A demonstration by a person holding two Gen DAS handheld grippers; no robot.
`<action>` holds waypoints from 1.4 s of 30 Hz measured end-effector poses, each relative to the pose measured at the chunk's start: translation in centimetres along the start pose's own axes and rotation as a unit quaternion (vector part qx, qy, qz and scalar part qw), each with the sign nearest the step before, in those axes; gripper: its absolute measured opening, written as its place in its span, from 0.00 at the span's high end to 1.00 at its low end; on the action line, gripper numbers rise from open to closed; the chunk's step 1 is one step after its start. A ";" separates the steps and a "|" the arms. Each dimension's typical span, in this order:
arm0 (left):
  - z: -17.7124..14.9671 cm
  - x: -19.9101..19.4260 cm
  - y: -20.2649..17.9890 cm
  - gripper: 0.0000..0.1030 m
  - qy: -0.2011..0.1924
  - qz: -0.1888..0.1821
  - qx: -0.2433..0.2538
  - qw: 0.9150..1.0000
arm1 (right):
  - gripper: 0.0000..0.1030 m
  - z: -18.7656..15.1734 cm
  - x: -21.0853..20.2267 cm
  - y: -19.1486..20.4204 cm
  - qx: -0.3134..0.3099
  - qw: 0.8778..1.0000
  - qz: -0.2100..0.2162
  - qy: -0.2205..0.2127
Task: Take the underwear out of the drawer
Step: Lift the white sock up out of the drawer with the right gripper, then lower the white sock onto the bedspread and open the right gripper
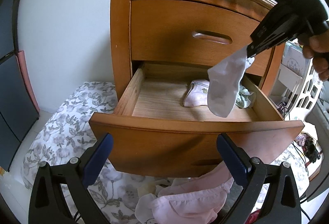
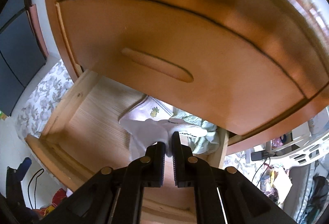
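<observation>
Left wrist view has my right gripper (image 1: 249,54) pinching a white sock (image 1: 224,88) above the open drawer (image 1: 195,127); left gripper (image 1: 164,159) gapes empty. I'd lift until the toe clears the near front, then swing it out.

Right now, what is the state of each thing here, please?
Lower drawer: pulled open.
Upper drawer: closed.
White sock: hanging from right gripper, above the drawer.
Folded pink sock: lying in lower drawer.
Left gripper: open, empty.

Open wooden drawer (image 1: 127,98), pink folded garment (image 1: 195,96), green crumpled cloth (image 1: 245,98) inside
</observation>
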State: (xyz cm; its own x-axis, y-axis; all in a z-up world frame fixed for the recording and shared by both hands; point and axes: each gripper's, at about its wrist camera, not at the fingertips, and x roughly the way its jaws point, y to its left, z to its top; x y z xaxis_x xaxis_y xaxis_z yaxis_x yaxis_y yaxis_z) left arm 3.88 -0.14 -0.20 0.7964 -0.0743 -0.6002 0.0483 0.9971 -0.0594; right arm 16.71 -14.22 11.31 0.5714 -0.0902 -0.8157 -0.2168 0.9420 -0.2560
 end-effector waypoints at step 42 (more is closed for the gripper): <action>-0.5 -1.2 1.3 0.02 -0.008 0.022 -0.034 0.999 | 0.93 -13.9 -16.2 0.6 0.017 0.987 0.073 -0.142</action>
State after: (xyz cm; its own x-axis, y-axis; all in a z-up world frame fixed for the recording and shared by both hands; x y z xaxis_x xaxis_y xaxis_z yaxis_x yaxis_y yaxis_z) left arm 2.62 1.19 0.04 0.8058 -0.0289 -0.5914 -0.0281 0.9958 -0.0870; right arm -3.73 -16.74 17.19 0.7356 0.1361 -0.6637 -0.2883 0.9493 -0.1249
